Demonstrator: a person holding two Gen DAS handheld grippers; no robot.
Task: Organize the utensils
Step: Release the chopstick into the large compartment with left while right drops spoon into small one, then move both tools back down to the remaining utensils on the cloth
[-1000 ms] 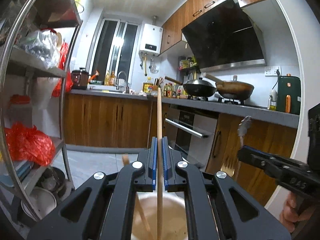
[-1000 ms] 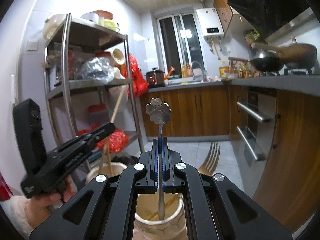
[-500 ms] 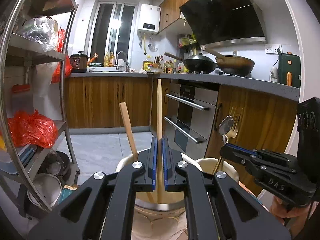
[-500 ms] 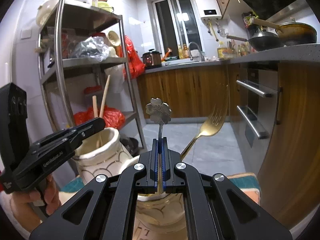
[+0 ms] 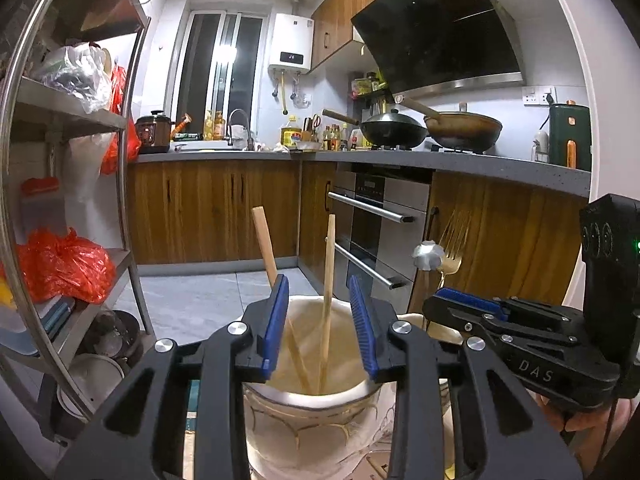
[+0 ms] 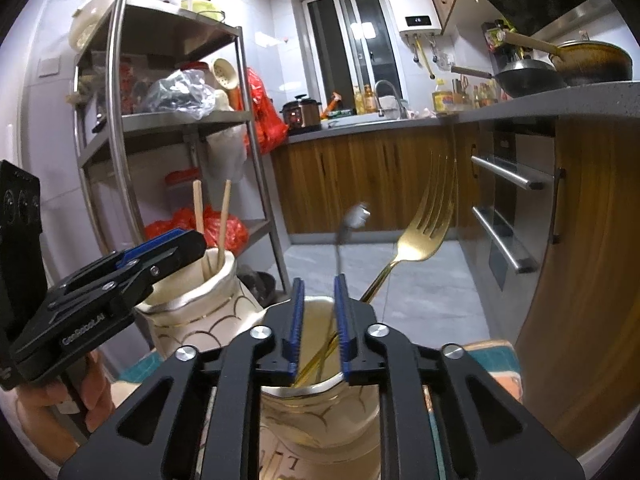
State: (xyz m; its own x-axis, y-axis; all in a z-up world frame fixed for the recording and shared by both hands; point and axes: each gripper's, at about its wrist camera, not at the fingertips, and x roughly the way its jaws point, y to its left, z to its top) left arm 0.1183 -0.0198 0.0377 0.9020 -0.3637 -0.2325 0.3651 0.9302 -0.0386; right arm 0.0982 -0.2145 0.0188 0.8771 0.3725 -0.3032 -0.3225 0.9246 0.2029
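My left gripper (image 5: pixel 319 322) is open above a cream ceramic jar (image 5: pixel 308 420). Two wooden chopsticks (image 5: pixel 328 300) stand loose in that jar, one between the open jaws. My right gripper (image 6: pixel 318 318) is open above a second cream jar (image 6: pixel 316 416). A silver flower-handled spoon (image 6: pixel 346 236), blurred, and a gold fork (image 6: pixel 420 232) lean in that jar. The left gripper (image 6: pixel 160 248) and its jar (image 6: pixel 188 308) with the chopsticks (image 6: pixel 222 220) show at the left of the right wrist view. The right gripper (image 5: pixel 468 304), spoon (image 5: pixel 428 256) and fork (image 5: pixel 452 248) show at the right of the left wrist view.
A metal shelf rack (image 6: pixel 176 120) with bags and bowls stands to the left. Wooden kitchen cabinets (image 5: pixel 212 208) and a built-in oven (image 5: pixel 372 232) stand behind. Woks (image 5: pixel 460 128) sit on the counter. The jars rest on a patterned cloth (image 6: pixel 488 356).
Both grippers have lowered toward the jars and opened. The chopstick left my left jaws and stands in its jar; the spoon left my right jaws and leans in the other jar.
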